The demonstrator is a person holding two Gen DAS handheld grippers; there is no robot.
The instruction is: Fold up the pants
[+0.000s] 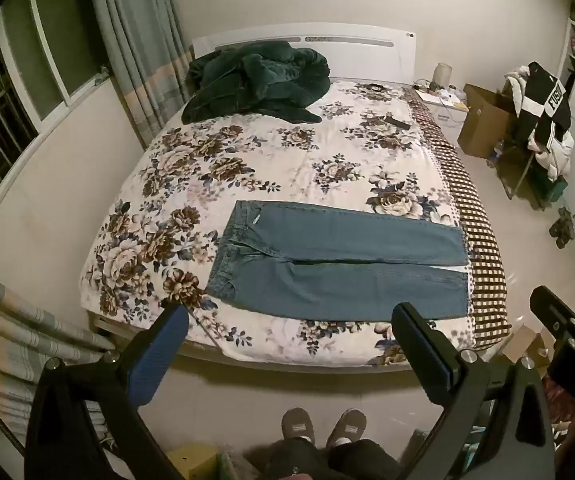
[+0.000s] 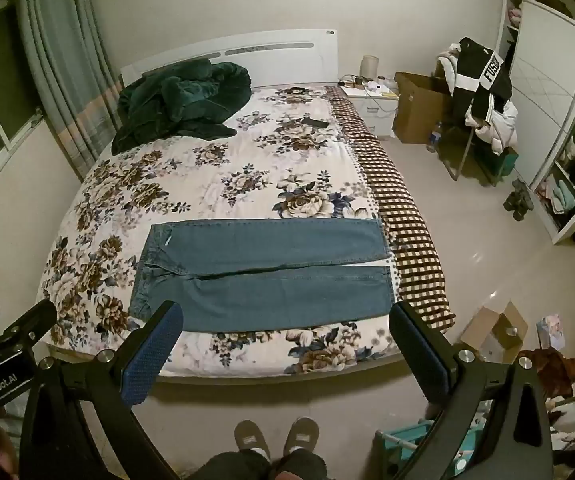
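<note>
Blue jeans (image 1: 339,258) (image 2: 263,270) lie flat across the near part of a bed, waistband to the left, both legs stretched out to the right side by side. My left gripper (image 1: 289,320) hangs open over the bed's near edge, well above the jeans, nothing between its fingers. My right gripper (image 2: 285,318) is open as well, held at about the same height to the right of the left one, also with nothing between its fingers. In the left wrist view the right gripper's fingers (image 1: 547,312) show at the right edge.
The bed's floral cover (image 1: 287,152) has a dark green blanket (image 1: 255,80) bunched near the headboard and a checked blanket (image 1: 479,240) along its right side. A person's slippered feet (image 2: 275,438) stand before the bed. Cardboard boxes (image 2: 495,332) and a clothes-laden chair (image 2: 483,96) stand on the right.
</note>
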